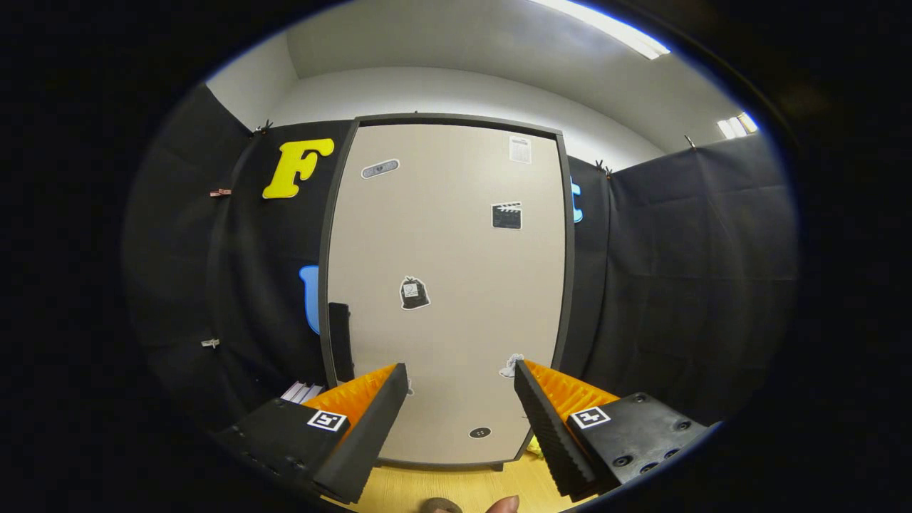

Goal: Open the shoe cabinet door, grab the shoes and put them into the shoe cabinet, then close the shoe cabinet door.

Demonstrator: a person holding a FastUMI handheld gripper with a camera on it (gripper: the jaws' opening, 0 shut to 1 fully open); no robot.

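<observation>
The shoe cabinet point(445, 285) stands straight ahead, a tall beige door in a dark frame, shut. Several small stickers dot the door. A dark vertical handle point(340, 342) sits on the door's left side, just above my left finger. My gripper point(461, 381) is open, its two fingers spread wide in front of the lower part of the door with nothing between them. A bit of yellow-green stuff point(533, 447) peeks out at the cabinet's lower right corner, beside my right finger; I cannot tell what it is.
Black cloth walls flank the cabinet on both sides. Light wooden floor point(427, 488) lies below the cabinet. Something pale and striped point(303, 390) rests low at the cabinet's left. A fingertip point(502, 504) shows between the fingers' bases.
</observation>
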